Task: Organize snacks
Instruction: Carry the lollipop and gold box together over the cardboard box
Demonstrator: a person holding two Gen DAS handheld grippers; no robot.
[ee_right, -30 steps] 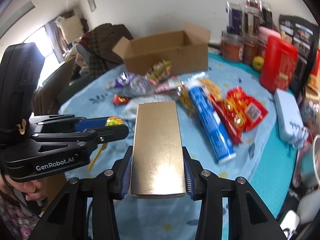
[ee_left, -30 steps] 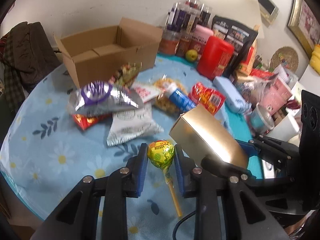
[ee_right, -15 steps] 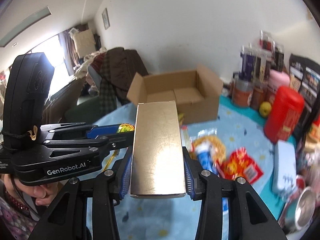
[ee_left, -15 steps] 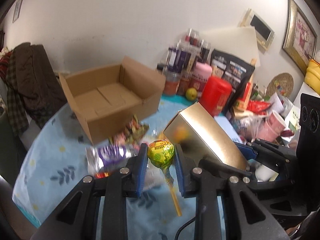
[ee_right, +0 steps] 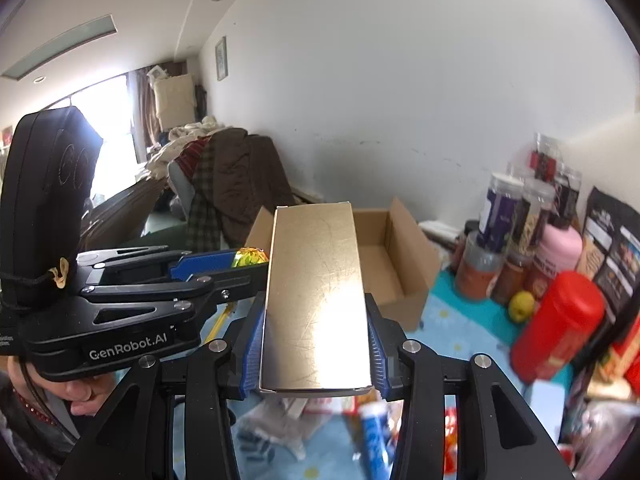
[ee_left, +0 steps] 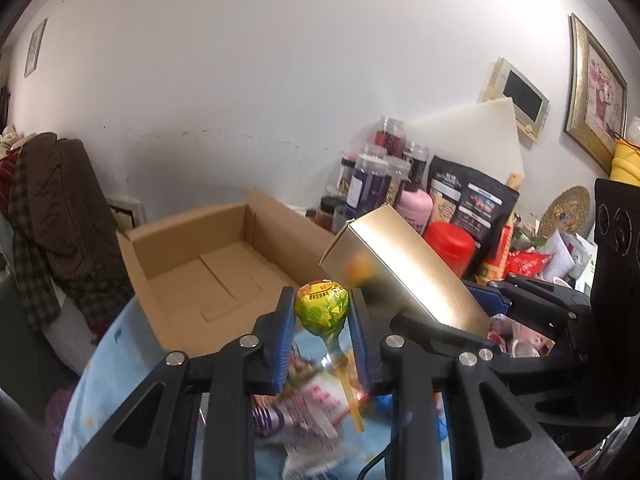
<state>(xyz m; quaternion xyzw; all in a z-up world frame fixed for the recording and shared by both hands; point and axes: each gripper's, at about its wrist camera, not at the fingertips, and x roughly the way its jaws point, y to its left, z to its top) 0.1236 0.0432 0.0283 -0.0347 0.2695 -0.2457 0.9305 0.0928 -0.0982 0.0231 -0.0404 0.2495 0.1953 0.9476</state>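
In the last second I've lifted both loads off the table: a moment ago the loose packets filled my views, and now the cardboard box (ee_left: 224, 276) sits square ahead with its floor showing bare. My left gripper (ee_left: 322, 312) has its jaws clenched on the wrapped head of a lollipop (ee_left: 321, 307), its yellow stick hanging down below. My right gripper (ee_right: 316, 354) grips the gold carton (ee_right: 316, 300) by its long sides, the far end jutting toward the box. To me that means pickup is done and both items are in transit to the box, which stands at the table's far edge by the wall. The two grippers ride close side by side, so I would guard against the carton knocking the left jaws. The box's near wall and raised flaps are the edges to clear; above it the room is open, while jars (ee_right: 504, 216) and a red canister (ee_right: 560, 324) crowd the table's right side.
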